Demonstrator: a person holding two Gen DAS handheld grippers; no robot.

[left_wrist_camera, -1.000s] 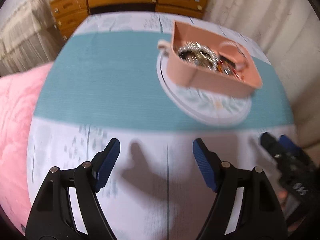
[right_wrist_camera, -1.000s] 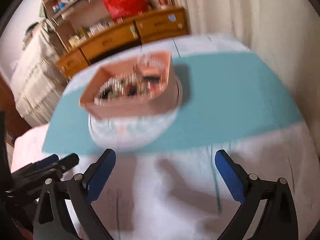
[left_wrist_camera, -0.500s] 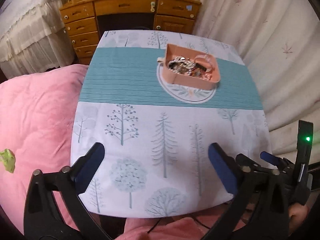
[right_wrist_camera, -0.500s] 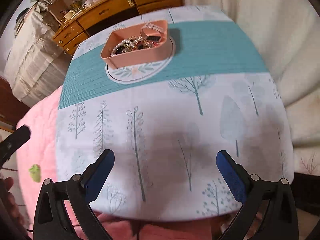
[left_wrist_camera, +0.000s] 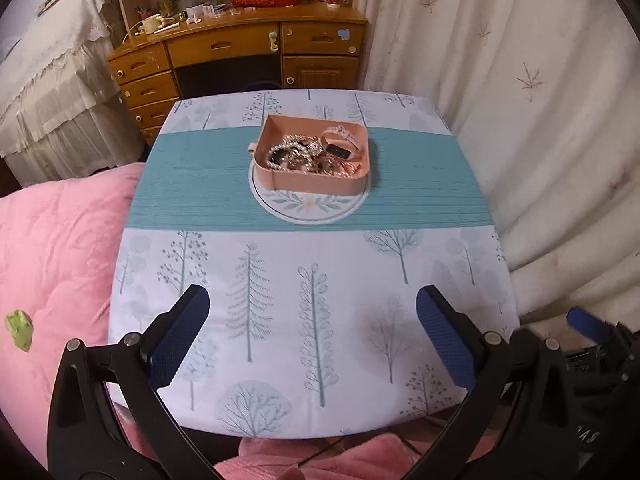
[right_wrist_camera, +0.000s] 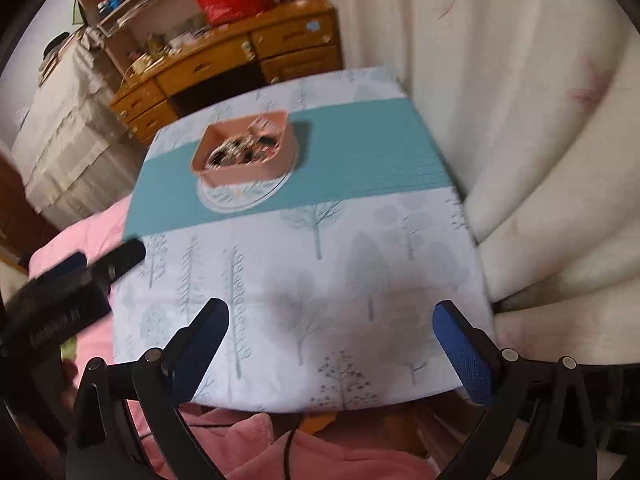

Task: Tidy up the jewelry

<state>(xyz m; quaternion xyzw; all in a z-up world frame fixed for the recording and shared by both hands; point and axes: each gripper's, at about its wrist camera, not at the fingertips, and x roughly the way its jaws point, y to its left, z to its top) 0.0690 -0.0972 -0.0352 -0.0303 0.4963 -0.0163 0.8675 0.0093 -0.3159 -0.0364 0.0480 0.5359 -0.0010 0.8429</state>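
Table [left_wrist_camera: 312,320] w/ tree-print cloth fills most of my view; pink tray [left_wrist_camera: 312,178] sits mid-table on the teal band, on a round mat [left_wrist_camera: 308,208]. Jewelry [left_wrist_camera: 298,154] heaped inside w/ a watch [left_wrist_camera: 342,138] at the far right corner. My left gripper [left_wrist_camera: 312,332] and right gripper [right_wrist_camera: 332,340] both gape wide, holding nothing. Chains look light, limp, tangle-prone, so I'd pinch one strand; the tray is stiff, take it by a wall. Vs. 0.5 s ago: tray nearer in both views, right view blurred.

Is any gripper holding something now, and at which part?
Nothing is held. The left gripper and right gripper are open; the jewelry stays in the pink tray.
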